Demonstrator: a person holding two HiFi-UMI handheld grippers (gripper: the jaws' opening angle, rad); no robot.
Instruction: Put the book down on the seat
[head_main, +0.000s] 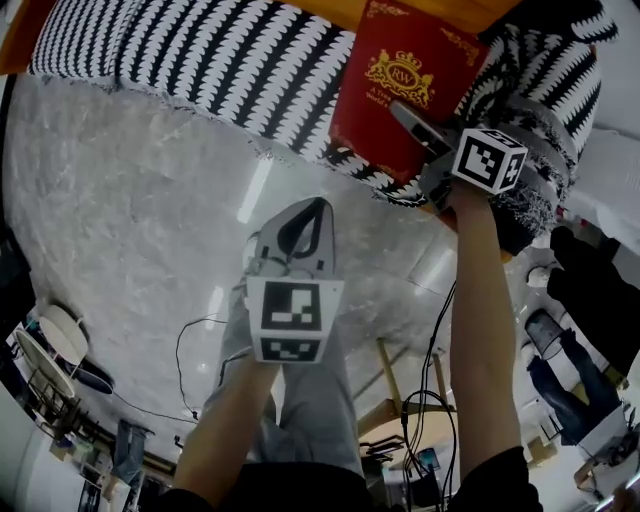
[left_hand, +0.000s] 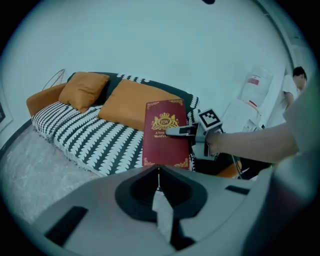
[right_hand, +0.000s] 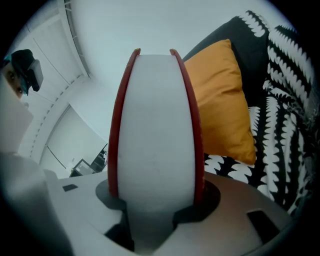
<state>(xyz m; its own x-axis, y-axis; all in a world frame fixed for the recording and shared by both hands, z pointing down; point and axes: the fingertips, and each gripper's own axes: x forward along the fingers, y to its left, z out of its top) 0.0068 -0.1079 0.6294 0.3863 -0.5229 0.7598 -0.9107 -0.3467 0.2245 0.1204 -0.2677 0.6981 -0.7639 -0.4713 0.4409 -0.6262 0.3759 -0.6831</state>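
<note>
Book (head_main: 400, 85) tight between right gripper (head_main: 405, 115) jaws; left gripper (left_hand: 158, 170) jaws together.

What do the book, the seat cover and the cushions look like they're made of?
The book looks hardbound: stiff red boards, gold-stamped crest, pale paper block between them. The seat cover seems soft woven or knitted fabric, black-and-white, fuzzy-edged. The cushions look like matte orange cloth.
</note>
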